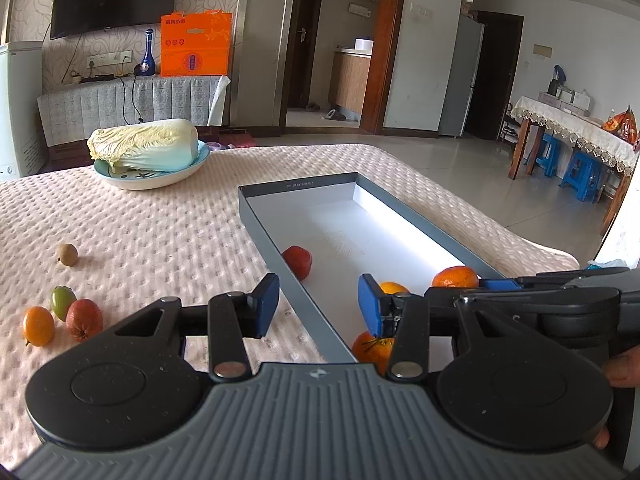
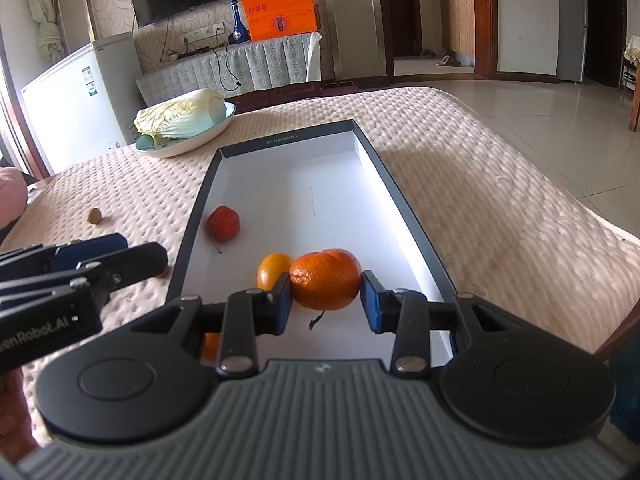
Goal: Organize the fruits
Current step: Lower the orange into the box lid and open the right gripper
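A grey shallow box lies on the table. In it are a small red fruit, a small orange fruit, a mandarin and another mandarin at the near end. My right gripper is open, jaws on either side of the mandarin, left pad touching it, right pad just apart. My left gripper is open and empty over the box's left wall. On the cloth lie an orange kumquat, a green fruit, a red fruit and a brown fruit.
A plate with a napa cabbage stands at the far left of the table. The table's right edge drops to a tiled floor. The left gripper's body shows at the left of the right wrist view.
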`<state>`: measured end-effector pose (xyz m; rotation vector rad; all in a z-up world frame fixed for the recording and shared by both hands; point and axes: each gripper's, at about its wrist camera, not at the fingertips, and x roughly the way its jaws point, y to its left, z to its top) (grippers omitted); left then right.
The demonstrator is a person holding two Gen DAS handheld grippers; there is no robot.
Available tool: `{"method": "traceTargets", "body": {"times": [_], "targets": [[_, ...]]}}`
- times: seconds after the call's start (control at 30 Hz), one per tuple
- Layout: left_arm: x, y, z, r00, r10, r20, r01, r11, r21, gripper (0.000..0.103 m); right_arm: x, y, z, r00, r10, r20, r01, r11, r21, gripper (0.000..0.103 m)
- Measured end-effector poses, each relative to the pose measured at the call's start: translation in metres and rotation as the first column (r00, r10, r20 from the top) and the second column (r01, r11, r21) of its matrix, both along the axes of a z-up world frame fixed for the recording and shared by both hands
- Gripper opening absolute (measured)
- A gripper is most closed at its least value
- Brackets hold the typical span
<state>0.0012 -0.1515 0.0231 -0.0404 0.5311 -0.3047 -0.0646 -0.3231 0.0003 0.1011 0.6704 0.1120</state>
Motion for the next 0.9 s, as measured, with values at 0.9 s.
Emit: {"method": "traceTargets", "body": {"times": [0.9], "targets": [[-0.015,0.038,0.008,0.999,0.054,0.007,-0.054,0.998,0.014,0.05,0.009,0.013,-0.003,0.999,-0.032,-0.024,0.033,0.999,0.019,0.041]]}}
